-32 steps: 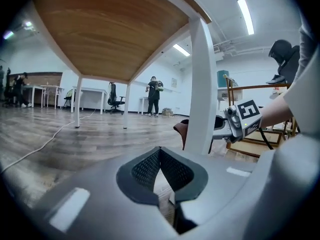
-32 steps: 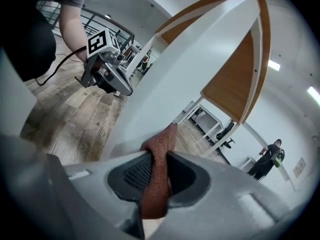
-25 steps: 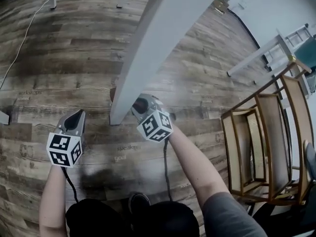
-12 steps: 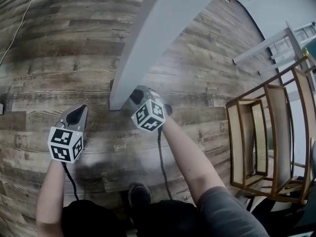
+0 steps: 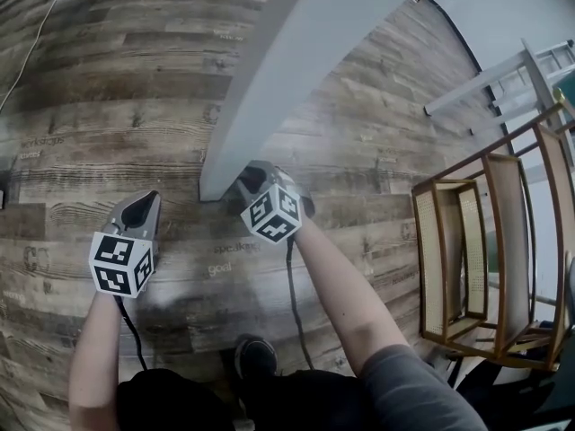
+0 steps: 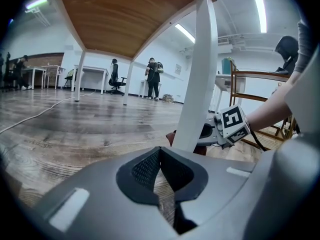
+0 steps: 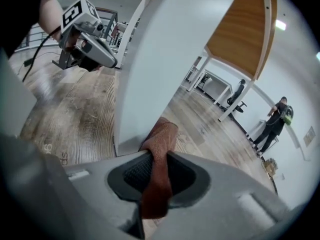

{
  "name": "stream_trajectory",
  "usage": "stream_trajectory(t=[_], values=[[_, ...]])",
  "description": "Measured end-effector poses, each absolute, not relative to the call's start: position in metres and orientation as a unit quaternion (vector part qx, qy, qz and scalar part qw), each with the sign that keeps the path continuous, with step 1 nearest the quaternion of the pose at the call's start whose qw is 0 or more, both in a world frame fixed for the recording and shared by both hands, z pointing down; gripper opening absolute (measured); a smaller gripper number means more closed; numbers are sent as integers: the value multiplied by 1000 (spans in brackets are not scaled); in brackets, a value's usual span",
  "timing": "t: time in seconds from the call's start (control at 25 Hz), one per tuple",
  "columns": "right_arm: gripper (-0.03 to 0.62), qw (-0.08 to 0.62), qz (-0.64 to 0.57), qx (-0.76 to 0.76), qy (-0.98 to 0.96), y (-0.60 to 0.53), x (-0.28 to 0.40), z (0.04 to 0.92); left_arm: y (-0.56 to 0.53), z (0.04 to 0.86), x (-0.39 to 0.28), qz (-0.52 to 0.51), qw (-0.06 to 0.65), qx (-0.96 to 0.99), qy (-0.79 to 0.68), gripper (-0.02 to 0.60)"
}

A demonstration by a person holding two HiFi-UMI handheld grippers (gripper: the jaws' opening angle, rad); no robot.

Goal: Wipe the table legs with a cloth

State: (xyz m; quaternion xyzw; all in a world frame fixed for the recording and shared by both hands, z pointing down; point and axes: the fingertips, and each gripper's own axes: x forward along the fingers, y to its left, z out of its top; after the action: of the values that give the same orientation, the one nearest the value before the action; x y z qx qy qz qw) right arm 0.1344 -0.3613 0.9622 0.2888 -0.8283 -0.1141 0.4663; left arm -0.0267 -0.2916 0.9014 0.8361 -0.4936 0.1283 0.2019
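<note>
A white table leg (image 5: 269, 79) slants down to the wood floor, its foot at the middle of the head view. My right gripper (image 5: 254, 185) is shut on a reddish-brown cloth (image 7: 157, 164) and presses it against the foot of the white leg (image 7: 150, 74). The left gripper view shows a bit of that cloth (image 6: 172, 138) behind the leg (image 6: 197, 79). My left gripper (image 5: 137, 212) rests low over the floor, left of the leg and apart from it, jaws shut with nothing between them.
Two wooden chairs with cane backs (image 5: 476, 250) stand to the right. Other white table legs (image 5: 485, 79) and a cable (image 5: 36, 43) cross the wood floor. People and desks (image 6: 152, 79) are far off in the room.
The right gripper with the cloth has shifted slightly down and stays against the leg's foot. The left gripper has hardly moved.
</note>
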Motion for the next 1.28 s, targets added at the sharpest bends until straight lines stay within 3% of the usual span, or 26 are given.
stream_trajectory(t=[0.28,0.56,1.0,1.28], values=[[66,388,-61,364,-844,-352,159,895,-294,842,-26,97,177,847,-492,20],[66,308,-13,444,-841,-359,174,771,-304,719,-34,84,148,840,-514,18],[66,260,103,471,-837,-302,182,580,-232,534,-15,101,183,832,-513,18],[66,252,114,485,-829,-255,191,456,-201,415,-14,102,199,826,-517,18]])
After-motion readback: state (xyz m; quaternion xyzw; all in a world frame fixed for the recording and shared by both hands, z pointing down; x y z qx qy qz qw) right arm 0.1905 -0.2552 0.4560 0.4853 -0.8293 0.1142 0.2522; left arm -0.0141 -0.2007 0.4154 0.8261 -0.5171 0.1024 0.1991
